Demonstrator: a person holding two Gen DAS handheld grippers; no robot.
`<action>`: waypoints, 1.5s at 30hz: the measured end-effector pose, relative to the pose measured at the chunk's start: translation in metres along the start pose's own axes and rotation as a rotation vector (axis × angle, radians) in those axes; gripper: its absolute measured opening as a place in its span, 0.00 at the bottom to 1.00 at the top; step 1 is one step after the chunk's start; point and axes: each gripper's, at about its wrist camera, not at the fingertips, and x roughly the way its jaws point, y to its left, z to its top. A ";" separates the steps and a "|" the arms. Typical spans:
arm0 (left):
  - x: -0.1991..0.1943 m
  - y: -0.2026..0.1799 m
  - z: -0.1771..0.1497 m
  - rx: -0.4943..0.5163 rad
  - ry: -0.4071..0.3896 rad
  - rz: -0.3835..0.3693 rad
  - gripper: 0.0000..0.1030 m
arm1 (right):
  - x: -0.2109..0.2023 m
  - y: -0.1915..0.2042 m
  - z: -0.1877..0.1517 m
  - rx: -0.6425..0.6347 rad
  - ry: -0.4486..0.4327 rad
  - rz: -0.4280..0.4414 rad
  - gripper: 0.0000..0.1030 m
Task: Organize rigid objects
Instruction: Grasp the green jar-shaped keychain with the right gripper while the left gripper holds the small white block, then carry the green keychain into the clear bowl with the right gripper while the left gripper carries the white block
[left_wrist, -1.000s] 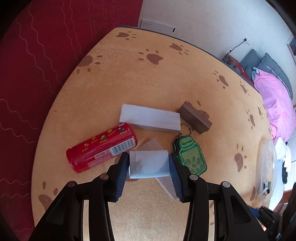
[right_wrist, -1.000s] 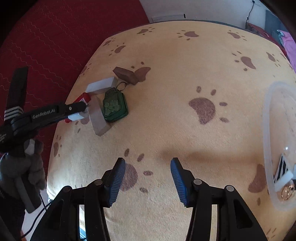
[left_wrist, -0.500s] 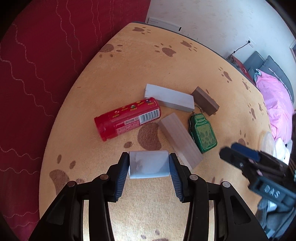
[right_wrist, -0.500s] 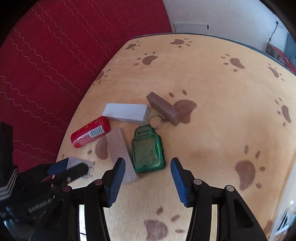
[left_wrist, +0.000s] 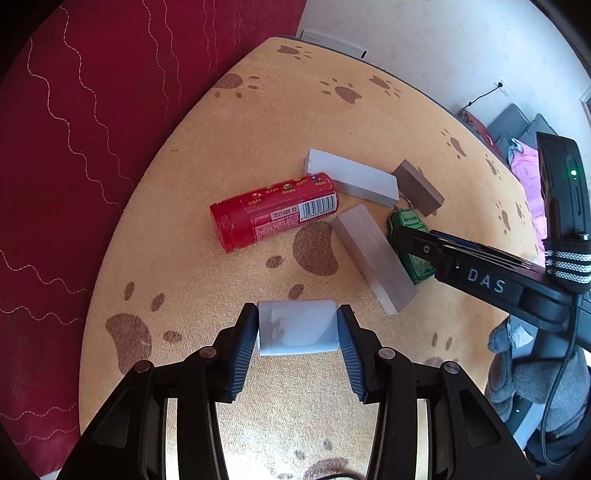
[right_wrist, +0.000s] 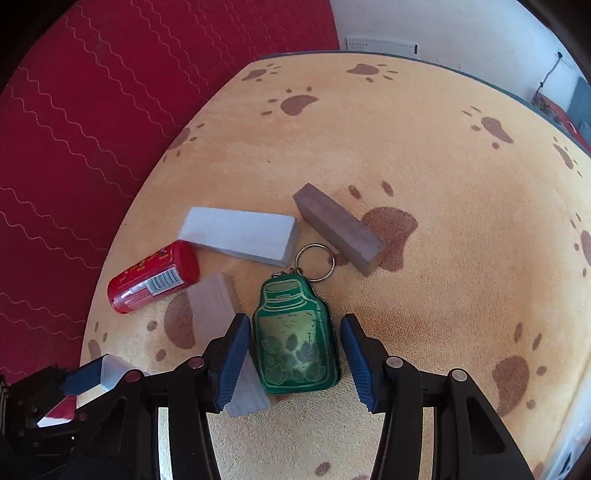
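Note:
My left gripper (left_wrist: 297, 328) is shut on a small pale blue-grey block (left_wrist: 297, 326), held above the yellow paw-print cloth (left_wrist: 258, 110). Beyond it lie a red tube (left_wrist: 275, 210), a long pale block (left_wrist: 351, 178), a grey wooden block (left_wrist: 373, 256) and a dark brown block (left_wrist: 417, 187). My right gripper (right_wrist: 293, 341) stands open over a green jar-shaped keychain (right_wrist: 295, 336), whose body sits between the fingers with gaps on both sides. In the left wrist view the right gripper (left_wrist: 417, 236) reaches in from the right, over the green keychain (left_wrist: 404, 221).
The round table's edge curves along the left, with a red curtain (left_wrist: 74, 147) behind it. A gloved hand (left_wrist: 535, 365) holds the right tool. The left gripper with its block shows at the lower left of the right wrist view, beside the red tube (right_wrist: 151, 282).
Both grippers travelled left across the table. The right one came from bare cloth to stand over the green keychain. The left one drew back from the pile, block still held.

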 end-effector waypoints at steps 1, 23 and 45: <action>0.000 0.000 0.000 0.000 0.001 -0.001 0.43 | 0.000 0.000 0.000 0.000 -0.001 -0.002 0.52; -0.002 -0.006 -0.005 0.008 0.001 -0.001 0.43 | -0.024 -0.029 -0.041 0.049 0.013 -0.012 0.46; -0.010 -0.049 -0.027 0.046 -0.008 -0.007 0.43 | -0.080 -0.064 -0.099 0.116 -0.002 0.049 0.46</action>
